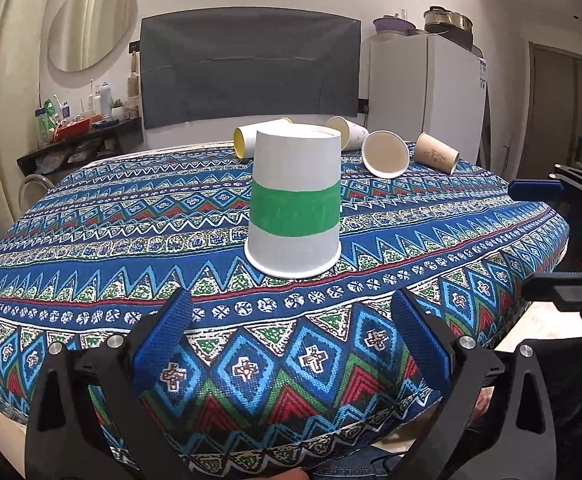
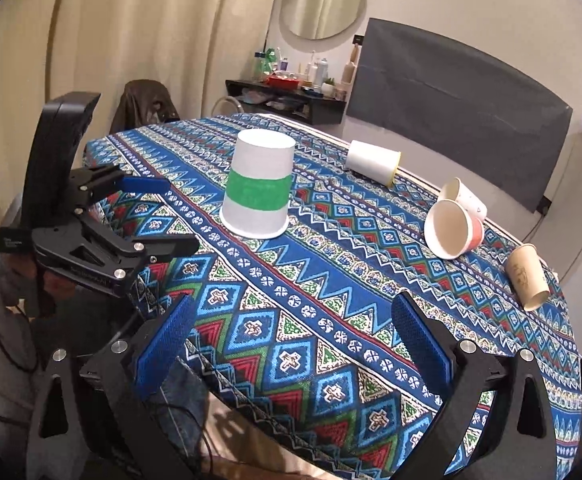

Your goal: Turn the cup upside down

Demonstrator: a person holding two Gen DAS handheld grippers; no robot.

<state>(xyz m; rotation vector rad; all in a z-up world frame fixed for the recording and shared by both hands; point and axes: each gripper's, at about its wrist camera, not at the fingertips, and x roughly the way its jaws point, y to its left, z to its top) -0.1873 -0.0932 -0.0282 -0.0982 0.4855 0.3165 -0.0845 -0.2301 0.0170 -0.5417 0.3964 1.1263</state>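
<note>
A white paper cup with a green band (image 1: 294, 200) stands upside down, rim on the patterned tablecloth (image 1: 91, 264); it also shows in the right wrist view (image 2: 258, 184). My left gripper (image 1: 291, 308) is open and empty, just in front of the cup, over the table's near edge. It also shows in the right wrist view (image 2: 171, 216), left of the cup. My right gripper (image 2: 291, 320) is open and empty, over the near table edge, well back from the cup. It shows at the right edge of the left wrist view (image 1: 547, 236).
Several other paper cups lie on their sides at the far side: a yellow-lined one (image 1: 247, 140), a white one (image 1: 349, 132), a red-sided one (image 1: 385, 154) and a tan one (image 1: 437, 152). A fridge (image 1: 427, 92) and a shelf with bottles (image 1: 79, 128) stand behind the table.
</note>
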